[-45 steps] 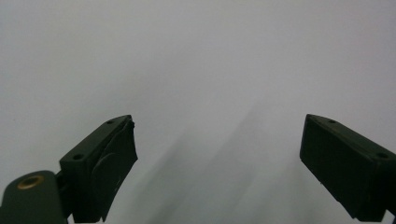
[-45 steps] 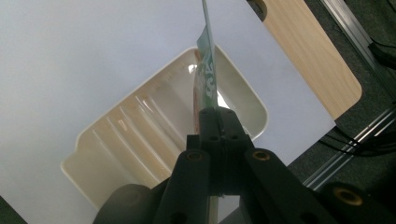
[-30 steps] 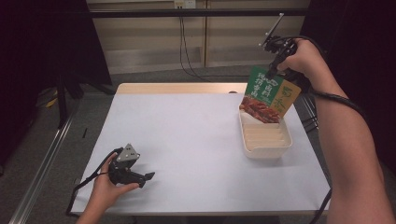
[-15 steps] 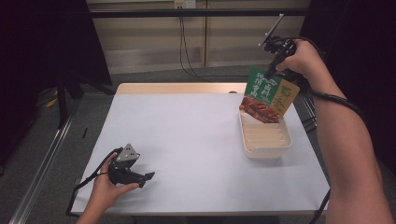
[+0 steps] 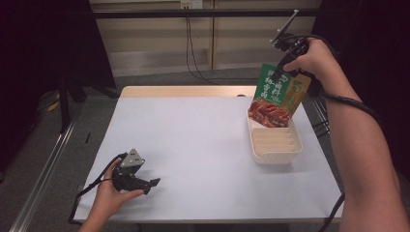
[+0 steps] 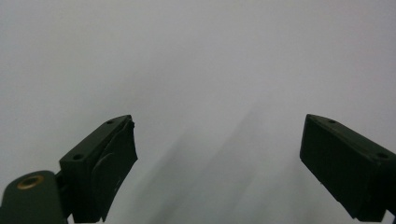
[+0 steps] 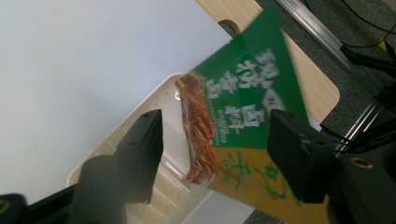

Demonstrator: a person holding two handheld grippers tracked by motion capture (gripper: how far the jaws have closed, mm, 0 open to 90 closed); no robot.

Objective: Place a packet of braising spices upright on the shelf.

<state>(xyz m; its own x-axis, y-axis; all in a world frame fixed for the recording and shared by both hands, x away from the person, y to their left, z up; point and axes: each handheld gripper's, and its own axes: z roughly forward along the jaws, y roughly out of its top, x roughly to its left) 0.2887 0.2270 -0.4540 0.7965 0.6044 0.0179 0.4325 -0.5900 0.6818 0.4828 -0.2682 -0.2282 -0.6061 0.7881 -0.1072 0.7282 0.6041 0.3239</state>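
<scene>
The snack packet [image 5: 276,94], green at the top with a yellow corner and a picture of red-brown food strips at the bottom, stands tilted at the far end of the white tray [image 5: 275,151]. Its lower edge is down in the tray, while its top leans toward the right tool [image 5: 279,72]. In the right gripper view the packet [image 7: 243,112] lies between the two black jaws, and a gap shows on either side of it, so the pads do not press on it. The jaws of that tool have just been opening, and they now stand apart with the packet loose between them. The right hand [image 5: 309,60] holds the tool above the far right corner of the table [image 5: 193,140], pointing down at the packet.

The tray is a ribbed, oblong dish that sits near the table's right edge, with its long side running away from the person. Its near part is bare apart from the ribs.

Well apart from all this, at the near left corner of the table, the left hand [image 5: 113,191] rests on the surface with the left tool [image 5: 153,182] lying level, its grey three-cornered plate on top. In the left gripper view its jaws stand wide apart over the plain white tabletop [image 6: 196,70], with nothing between them.
</scene>
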